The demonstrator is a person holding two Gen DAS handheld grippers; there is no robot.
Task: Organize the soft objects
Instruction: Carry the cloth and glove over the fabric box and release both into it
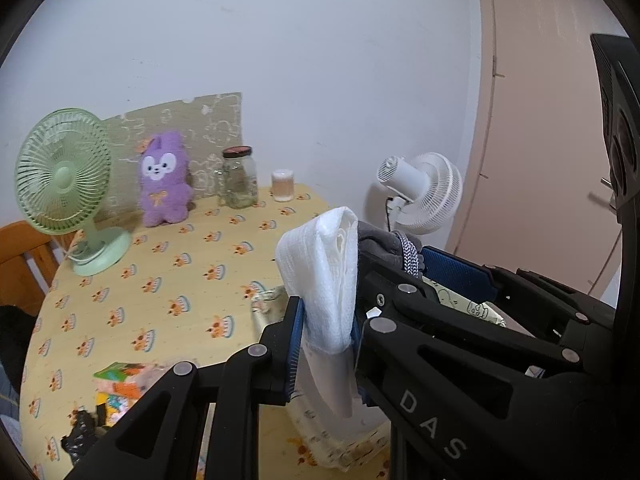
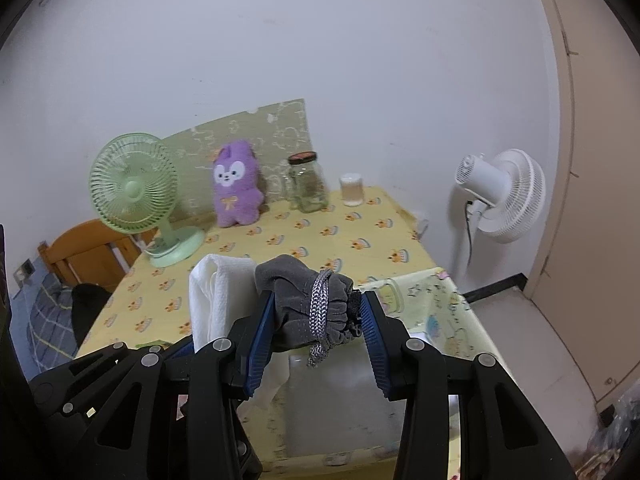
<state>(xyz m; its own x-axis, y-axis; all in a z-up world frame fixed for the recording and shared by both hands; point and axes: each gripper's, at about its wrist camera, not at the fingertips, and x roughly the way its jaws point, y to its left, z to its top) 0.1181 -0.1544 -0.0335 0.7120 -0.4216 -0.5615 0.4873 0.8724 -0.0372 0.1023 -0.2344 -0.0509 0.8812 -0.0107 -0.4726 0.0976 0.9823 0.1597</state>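
Note:
My left gripper [image 1: 325,322] is shut on a folded white cloth [image 1: 320,264], which stands up between its blue pads and hangs a little below them. Beside it on the right, my right gripper [image 2: 316,314] is shut on a bunched grey fabric piece [image 2: 296,292] with a grey-and-white braided cord [image 2: 320,304]. Both grippers hover over an open fabric box with a cartoon print [image 2: 436,280] at the near edge of the table. A purple plush bunny [image 2: 235,184] stands upright at the back of the table, against the wall.
The table has a yellow patterned cloth [image 1: 168,280]. On it stand a green desk fan [image 1: 64,176], a glass jar [image 1: 239,180] and a small cup [image 1: 283,185]. Colourful packets [image 1: 120,384] lie near left. A white fan [image 2: 504,196] is beyond the table's right edge, a wooden chair [image 2: 88,252] on the left.

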